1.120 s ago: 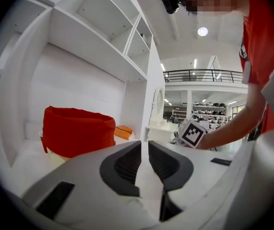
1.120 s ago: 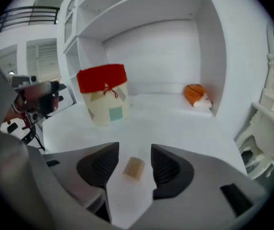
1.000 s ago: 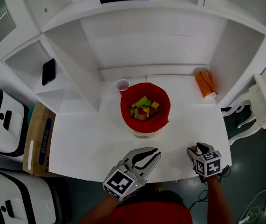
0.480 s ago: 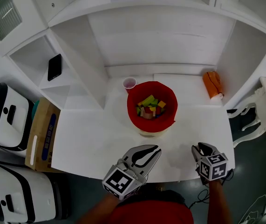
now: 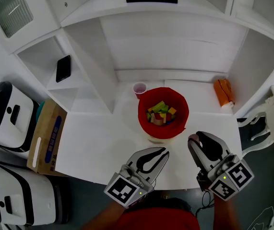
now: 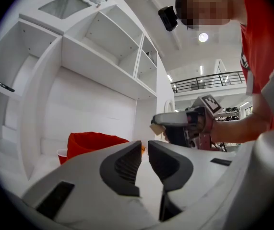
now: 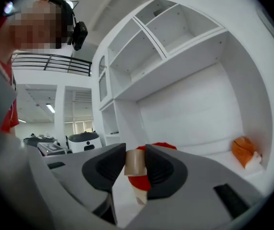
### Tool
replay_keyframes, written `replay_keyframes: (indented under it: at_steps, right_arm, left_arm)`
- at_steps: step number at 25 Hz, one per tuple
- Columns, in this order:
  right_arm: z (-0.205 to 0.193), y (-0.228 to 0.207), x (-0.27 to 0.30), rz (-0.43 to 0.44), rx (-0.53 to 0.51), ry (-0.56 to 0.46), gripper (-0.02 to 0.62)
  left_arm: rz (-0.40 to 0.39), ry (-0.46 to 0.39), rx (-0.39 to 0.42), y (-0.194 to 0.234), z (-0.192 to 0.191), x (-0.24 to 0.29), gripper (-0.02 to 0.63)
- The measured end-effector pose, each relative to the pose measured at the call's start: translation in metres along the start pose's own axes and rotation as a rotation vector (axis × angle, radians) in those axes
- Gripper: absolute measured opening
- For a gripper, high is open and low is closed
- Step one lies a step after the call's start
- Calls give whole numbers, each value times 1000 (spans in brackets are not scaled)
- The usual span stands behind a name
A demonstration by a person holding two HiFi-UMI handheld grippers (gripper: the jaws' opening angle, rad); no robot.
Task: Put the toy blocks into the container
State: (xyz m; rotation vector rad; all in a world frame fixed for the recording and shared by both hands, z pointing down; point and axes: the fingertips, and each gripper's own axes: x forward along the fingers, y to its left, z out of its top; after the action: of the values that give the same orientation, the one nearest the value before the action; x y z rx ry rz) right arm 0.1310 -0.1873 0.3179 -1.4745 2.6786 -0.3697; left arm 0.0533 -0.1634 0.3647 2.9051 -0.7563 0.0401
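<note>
I'm looking down on the white table set into its shelf unit. The red container sits mid-table with a heap of coloured toy blocks already inside and a small pink cup just beside its rim at ten o'clock.

The left gripper hangs at the container's six o'clock. Its jaws are a narrow slit apart with nothing between them, so I count it as idle.

The right gripper is at the container's four o'clock, near the rim. Its jaws have just been closing and are now clamped on a tan block, pinched by its side faces. In the right gripper view the block looks a little taller than wide, its long axis upright between the pads.

The relation my next move turns on is this: from the loaded right gripper the container's mouth lies at about eleven o'clock. The jaws already point roughly that way, since the red rim shows straight behind the block in the right gripper view. I judge the block must travel forward over the rim before I let go.
</note>
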Motion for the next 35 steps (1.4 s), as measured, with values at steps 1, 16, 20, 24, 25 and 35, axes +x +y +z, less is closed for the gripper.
replay_keyframes:
  at_steps: [1,16,20,24,25,35]
  right_arm:
    - [10,3,9,16,-14,-14,133]
    - [40,16,106,76,-145,5,204]
    - [49,48,67,177,-153,-127,137]
    - [48,68,28,165,-198,-217,84]
    - [46,70,21,145,-210,-228,72]
    - [16,89,-16,69,-238,-201,8]
  left_arm:
    - [7,-4,1,2,2,-2,61]
    - [143,-6,3,28,5,-47,17]
    - [142,-17,26,30,13,-50,17]
    - [129,-40,73,26,28,-51,17]
    - [122,-46,86,24,32,-51,17]
    - [25,-94,149,-9,55,-40,17]
